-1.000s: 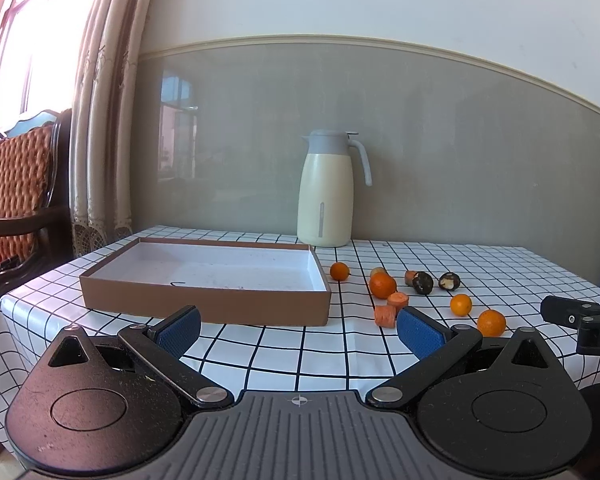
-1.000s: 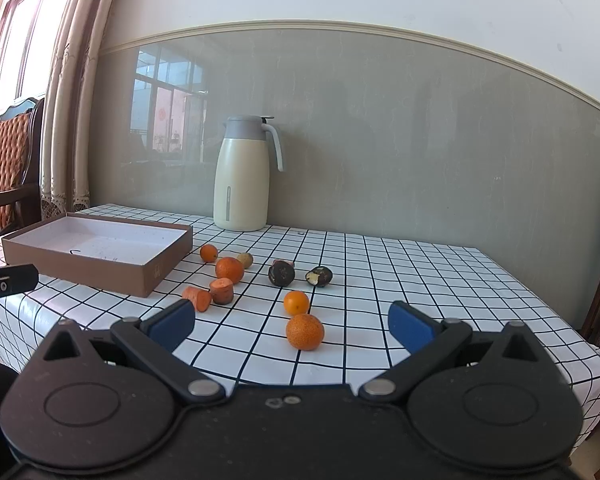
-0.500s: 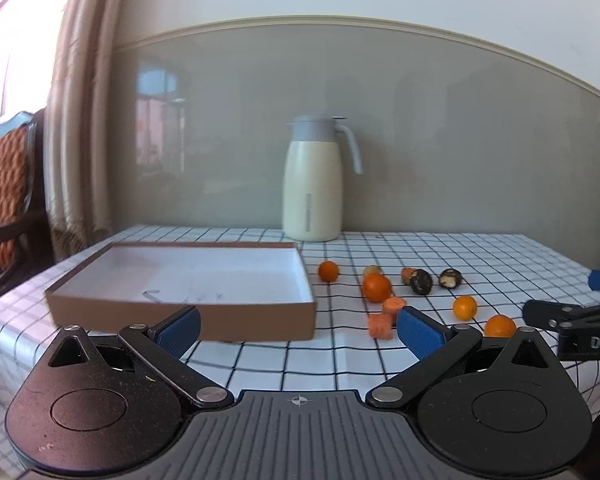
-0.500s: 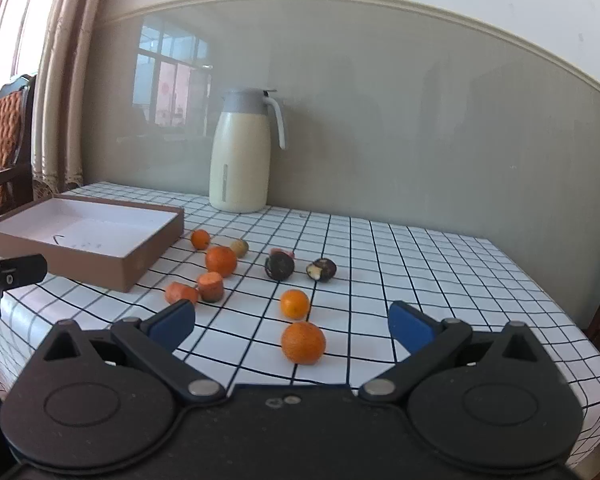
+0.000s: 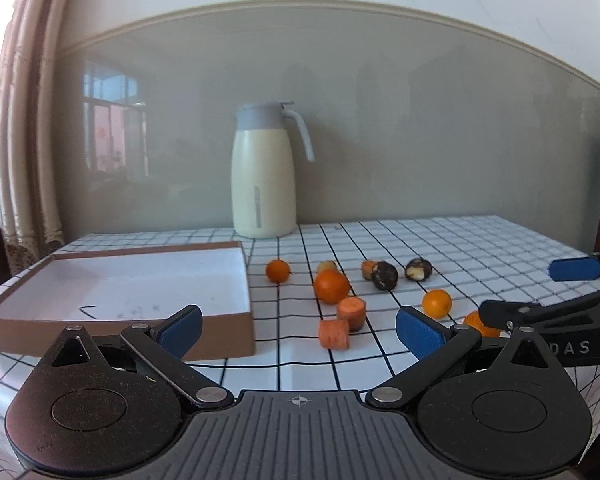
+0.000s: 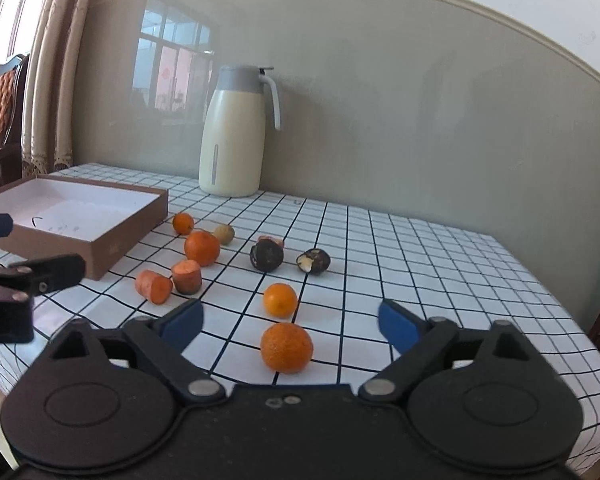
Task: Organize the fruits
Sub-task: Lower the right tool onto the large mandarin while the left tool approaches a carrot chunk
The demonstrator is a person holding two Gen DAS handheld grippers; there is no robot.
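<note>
**Right tool open and lined up on the nearest orange; nothing gripped**

The right tool (image 6: 290, 322) stands with its blue pads spread wide and empty. The nearest orange (image 6: 286, 347) lies straight ahead of it, low between the two pads and resting on the checked surface (image 6: 440, 248). Being round, it offers no long axis to square up to, so a straight advance and a closing of the pads would appear to be enough. The right tool is judged the nearer of the two to this fruit.

The left tool (image 5: 298, 330) is likewise spread and holds nothing. From its view the same orange (image 5: 471, 319) sits off to the right, partly hidden behind the right tool's finger.

Outward from the orange: a smaller orange (image 6: 280, 300) lies just beyond it. Two carrot pieces (image 6: 170, 280) lie to the left, close together. Beyond them sit a larger orange (image 6: 202, 248), a further small orange (image 6: 183, 223) and a pale small fruit (image 6: 224, 234). Two dark fruits (image 6: 288, 258), one broken open, lie at the middle. The brown box (image 6: 128, 240) with a white floor stands at the left, near the left tool, and holds no fruit. A cream jug (image 6: 232, 136) stands by the wall.

Writing: the right tool's body shows "DAS" in the left view, and the left tool's body shows letters that look like "LAI" in the right view; both are cut off. A faint mark on the box side cannot be read.
</note>
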